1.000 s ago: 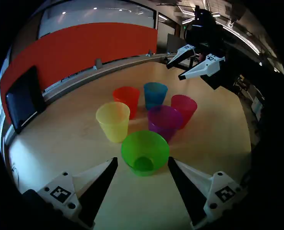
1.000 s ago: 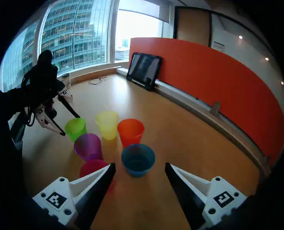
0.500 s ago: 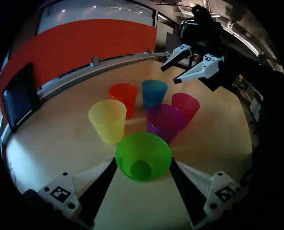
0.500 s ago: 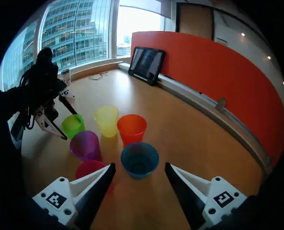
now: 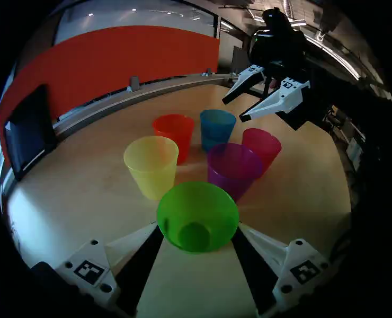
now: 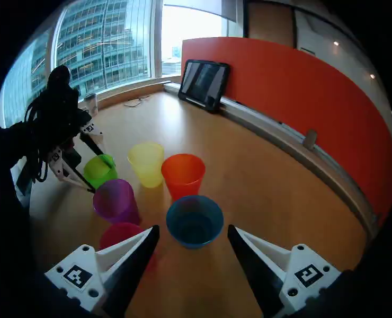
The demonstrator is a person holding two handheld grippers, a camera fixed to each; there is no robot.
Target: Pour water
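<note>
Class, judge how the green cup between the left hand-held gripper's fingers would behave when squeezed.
The green cup looks like thin, translucent plastic: it probably flexes if squeezed. Likely light; little shows inside. Narrow base, wide rim: a nudge from the left hand-held gripper may tip it.

At seven o'clock in the right gripper view, the magenta translucent plastic cup (image 6: 119, 233) sits half hidden behind a finger of the right gripper (image 6: 192, 229).

Bare worktop (image 5: 79, 185) rings a tight cluster whose members leave only slim gaps between them. The green cup (image 5: 197, 217) sits between the spread fingers of the left claw (image 5: 196, 229), with the yellow cup (image 5: 151, 165) and purple cup (image 5: 233, 169) close behind. Opposite, the right claw (image 6: 192, 229) hangs wide before the blue cup (image 6: 194, 220), flanked by the orange cup (image 6: 183, 174) and pink cup (image 6: 119, 233). A tablet (image 6: 204, 85) leans at the worktop's far edge.
</note>
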